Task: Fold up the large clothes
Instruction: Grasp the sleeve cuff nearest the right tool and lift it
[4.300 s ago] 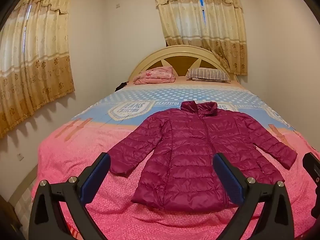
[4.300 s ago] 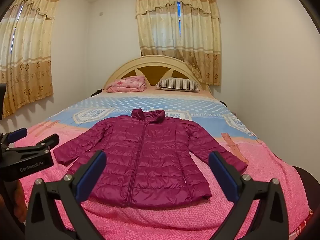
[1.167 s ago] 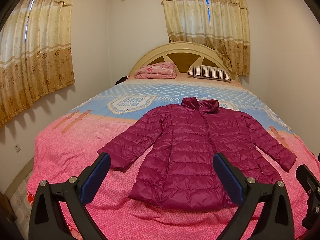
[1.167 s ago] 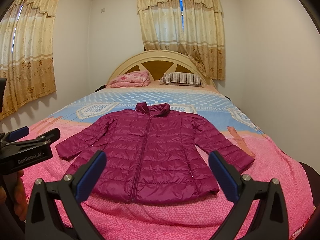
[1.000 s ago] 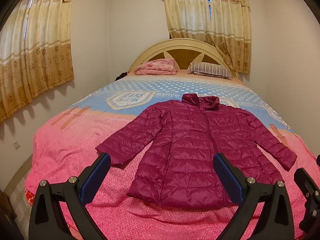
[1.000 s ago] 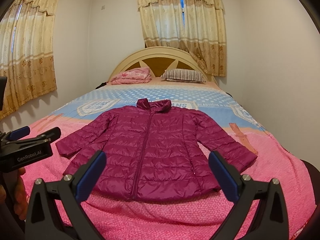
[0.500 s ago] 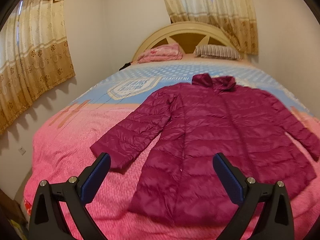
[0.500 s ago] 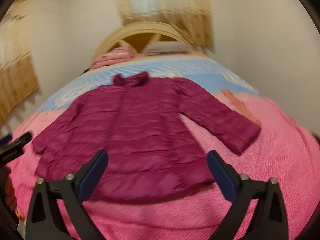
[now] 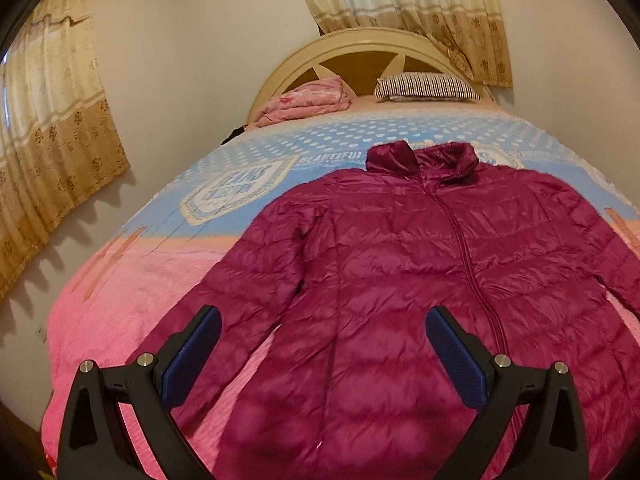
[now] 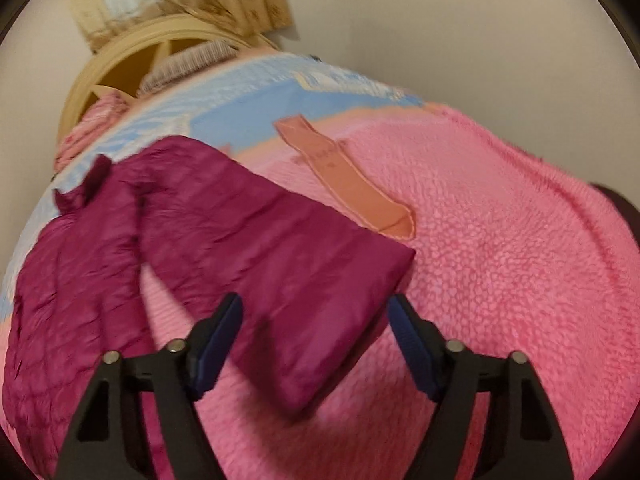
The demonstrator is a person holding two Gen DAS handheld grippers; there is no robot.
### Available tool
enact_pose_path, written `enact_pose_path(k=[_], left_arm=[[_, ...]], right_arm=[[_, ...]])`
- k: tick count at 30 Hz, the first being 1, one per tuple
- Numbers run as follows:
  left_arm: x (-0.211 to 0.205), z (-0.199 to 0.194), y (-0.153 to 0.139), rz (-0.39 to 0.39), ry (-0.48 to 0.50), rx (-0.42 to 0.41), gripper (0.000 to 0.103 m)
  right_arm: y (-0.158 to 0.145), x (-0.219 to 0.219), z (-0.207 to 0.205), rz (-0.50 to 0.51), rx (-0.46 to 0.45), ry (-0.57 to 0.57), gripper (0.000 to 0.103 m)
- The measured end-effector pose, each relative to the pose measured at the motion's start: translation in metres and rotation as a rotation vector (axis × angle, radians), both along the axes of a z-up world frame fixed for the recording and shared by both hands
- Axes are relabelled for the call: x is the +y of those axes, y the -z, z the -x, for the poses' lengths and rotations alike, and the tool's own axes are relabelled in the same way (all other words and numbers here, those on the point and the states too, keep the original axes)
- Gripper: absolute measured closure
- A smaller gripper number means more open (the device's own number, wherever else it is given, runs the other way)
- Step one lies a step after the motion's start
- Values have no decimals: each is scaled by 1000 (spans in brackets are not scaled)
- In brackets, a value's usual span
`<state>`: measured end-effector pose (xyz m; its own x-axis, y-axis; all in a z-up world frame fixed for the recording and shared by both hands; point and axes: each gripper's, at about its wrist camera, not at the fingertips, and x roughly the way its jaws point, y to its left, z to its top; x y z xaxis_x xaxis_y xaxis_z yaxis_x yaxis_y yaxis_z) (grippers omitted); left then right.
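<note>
A magenta quilted jacket [image 9: 400, 280] lies flat and zipped, front up, on the bed, its collar toward the headboard. My left gripper [image 9: 324, 356] hovers open over the jacket's lower left side, close to the left sleeve, with nothing pinched. In the tilted, blurred right wrist view, the jacket's right sleeve [image 10: 280, 248] runs down to its cuff. That cuff lies between the fingers of my right gripper [image 10: 316, 320]. Its jaws are closing, and the pads do not visibly press the fabric.
The bed is covered by a pink fleece blanket [image 10: 500, 240] with a blue upper part. An orange patch [image 10: 344, 176] lies beside the right sleeve. A striped pillow [image 9: 428, 86] and a folded pink quilt [image 9: 308, 98] sit by the headboard [image 9: 360, 52]. Walls and curtains surround the bed.
Both grippers have come forward and down toward the jacket. The right view has rolled and swung onto the right sleeve's cuff, and its jaws have narrowed. The jacket has not moved.
</note>
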<state>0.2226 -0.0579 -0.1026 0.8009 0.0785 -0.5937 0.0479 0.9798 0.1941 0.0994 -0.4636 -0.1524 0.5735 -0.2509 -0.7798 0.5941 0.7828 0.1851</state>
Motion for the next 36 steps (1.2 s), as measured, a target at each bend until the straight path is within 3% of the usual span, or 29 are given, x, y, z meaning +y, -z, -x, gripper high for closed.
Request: enact_pose_path(k=[3, 5, 8, 13, 17, 26, 36], left_arm=[[-14, -23, 14, -27, 4, 35, 1], [-20, -39, 22, -31, 10, 64, 1], [-27, -56, 30, -54, 18, 80, 1], [-26, -79, 33, -82, 14, 91, 1], [-15, -96, 33, -94, -8, 89, 1], [29, -119, 45, -69, -69, 126, 1], [79, -127, 49, -19, -136, 135, 1]], right_arm=[[14, -5, -8, -35, 34, -22, 49], [10, -1, -8, 4, 24, -47, 76], [6, -5, -12, 8, -4, -79, 87], [-10, -15, -43, 56, -38, -98, 90], [-35, 1, -77, 130, -61, -153, 91], [-85, 97, -160, 249, -148, -366, 91], [-83, 210, -219, 346, -174, -574, 91]])
